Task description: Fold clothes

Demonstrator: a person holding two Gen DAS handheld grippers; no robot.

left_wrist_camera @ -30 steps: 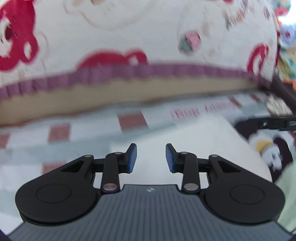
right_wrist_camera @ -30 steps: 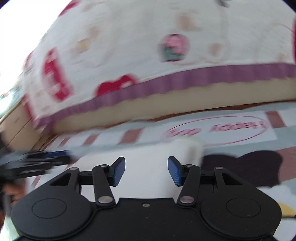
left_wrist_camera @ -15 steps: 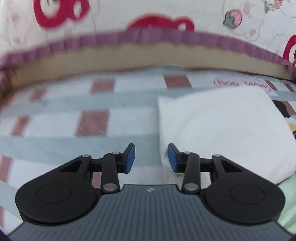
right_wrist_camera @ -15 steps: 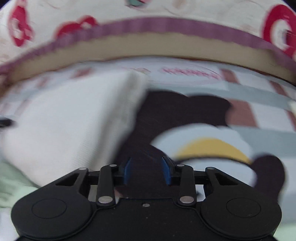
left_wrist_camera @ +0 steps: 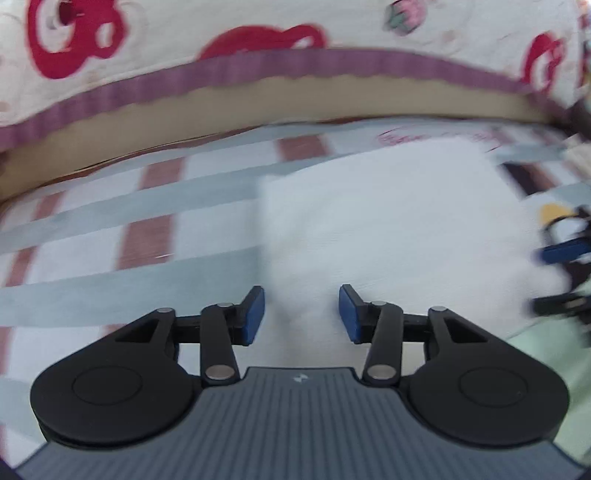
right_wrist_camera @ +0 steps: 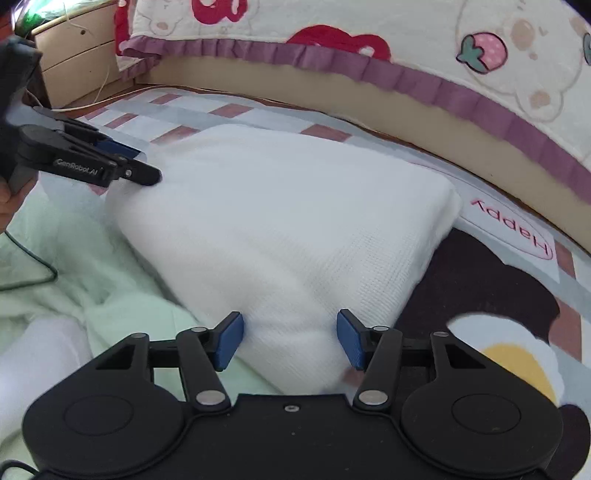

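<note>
Right wrist view shows a folded white garment (right_wrist_camera: 280, 229), a thick soft rectangle, lying on a bed with a checked sheet (right_wrist_camera: 229, 109). Its long axis runs from upper left to lower right of the frame, and its near corner lies between the blue pads of the right tool (right_wrist_camera: 290, 341), whose jaws have just been opening and stand apart without pressing the cloth. At mid left, the left tool (right_wrist_camera: 122, 162) reaches toward the garment's far corner. Left wrist view, blurred, has that tool (left_wrist_camera: 301, 314) with jaws likewise parted, having just widened, over the garment's (left_wrist_camera: 388, 229) left edge; nothing is gripped. Each tool appears about equally close to its own corner. A pale green cloth (right_wrist_camera: 74, 288) lies beside the garment at lower left, and a padded cartoon-print bumper (right_wrist_camera: 406, 33) borders the bed across the top. Nothing blocks either approach.
</note>
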